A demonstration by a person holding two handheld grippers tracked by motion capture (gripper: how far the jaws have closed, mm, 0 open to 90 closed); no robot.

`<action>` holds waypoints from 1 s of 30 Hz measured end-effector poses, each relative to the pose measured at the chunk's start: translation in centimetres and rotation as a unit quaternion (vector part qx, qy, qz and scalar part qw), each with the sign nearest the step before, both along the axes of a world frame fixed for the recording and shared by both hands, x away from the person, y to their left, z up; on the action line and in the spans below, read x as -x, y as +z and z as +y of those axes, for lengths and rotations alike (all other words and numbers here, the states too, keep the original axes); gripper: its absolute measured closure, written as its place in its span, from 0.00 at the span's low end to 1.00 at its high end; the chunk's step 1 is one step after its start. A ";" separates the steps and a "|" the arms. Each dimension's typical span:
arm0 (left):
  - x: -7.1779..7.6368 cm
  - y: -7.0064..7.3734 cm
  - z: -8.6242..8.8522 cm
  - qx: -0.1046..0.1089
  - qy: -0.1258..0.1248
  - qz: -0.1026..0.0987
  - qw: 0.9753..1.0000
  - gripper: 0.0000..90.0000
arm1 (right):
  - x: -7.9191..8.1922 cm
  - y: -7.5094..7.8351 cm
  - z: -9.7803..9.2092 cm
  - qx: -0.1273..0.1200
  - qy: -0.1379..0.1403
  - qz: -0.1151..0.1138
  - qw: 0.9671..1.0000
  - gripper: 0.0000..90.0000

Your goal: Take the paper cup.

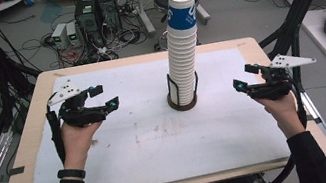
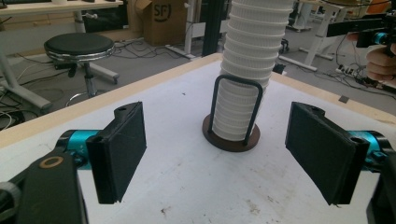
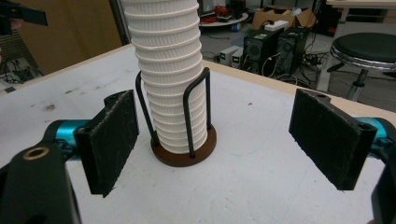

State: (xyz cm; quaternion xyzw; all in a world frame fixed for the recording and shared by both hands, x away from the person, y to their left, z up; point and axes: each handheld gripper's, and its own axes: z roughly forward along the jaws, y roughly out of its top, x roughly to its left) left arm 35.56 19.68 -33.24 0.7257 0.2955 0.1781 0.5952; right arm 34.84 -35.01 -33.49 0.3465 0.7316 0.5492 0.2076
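standing near the middle of the table [image 1: 36, 159], a little toward its far edge, a tall stack of paper cups [image 1: 183, 52] rises from a cup holder [image 1: 184, 103] with a dark round base and black wire uprights. the cups are white and ribbed down the stack, and the top one carries a blue band with white lettering. the stack leans slightly toward the table's right side as it climbs. a white sheet [image 1: 160, 143] covers most of the tabletop, with faint smudges on it in front of the holder.

the left gripper [image 1: 106, 97] is held in the person's left hand [image 1: 77, 137] above the left part of the table, well apart from the stack and pointing toward it. its jaws are spread wide with nothing between them; in the left gripper view the holder's base and the lower cups sit framed between the two black pads [image 2: 122, 149], farther off on the sheet.

the right gripper [image 1: 244, 78] is held in the person's right hand [image 1: 280, 106] near the table's right edge, also pointing inward at the stack and well apart from it. its jaws likewise stand wide open and empty; in the right gripper view the holder and cups appear just past the left-hand pad [image 3: 112, 140], untouched.

both hands hover at about the same depth on the table, one on each side of the stack.
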 end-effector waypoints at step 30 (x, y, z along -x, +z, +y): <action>-0.3 0.0 -0.7 0.023 -0.024 -0.001 0.999 0.17 | 0.2 0.2 0.2 -0.006 0.009 -0.004 1.000 0.18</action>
